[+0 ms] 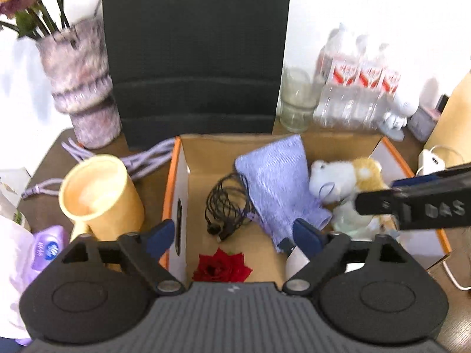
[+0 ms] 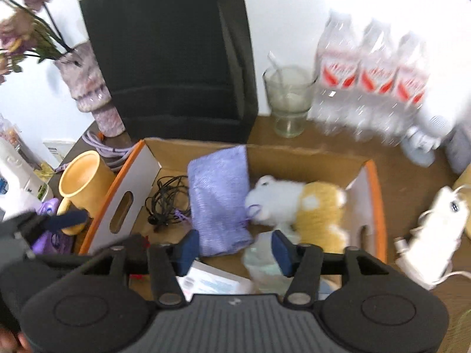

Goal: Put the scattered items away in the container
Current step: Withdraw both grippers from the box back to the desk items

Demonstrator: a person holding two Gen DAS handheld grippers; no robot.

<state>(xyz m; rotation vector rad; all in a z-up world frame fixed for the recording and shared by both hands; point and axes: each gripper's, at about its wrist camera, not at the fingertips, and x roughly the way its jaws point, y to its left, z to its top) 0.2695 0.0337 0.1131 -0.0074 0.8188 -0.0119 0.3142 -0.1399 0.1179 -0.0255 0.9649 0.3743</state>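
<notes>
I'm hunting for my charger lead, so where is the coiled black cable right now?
In both wrist views the coiled black cable lies on the floor of the orange-edged cardboard box, left of middle, against the left edge of the purple knitted pouch.

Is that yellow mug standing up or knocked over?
Tipped: the yellow mug leans outside the box, its mouth tilted toward the camera.

Your left gripper (image 1: 232, 235) tilts downward with its fingers (image 1: 160, 235) spread wide and empty. Your right gripper (image 2: 234, 250) also angles down, fingers parted, gripping nothing.
</notes>
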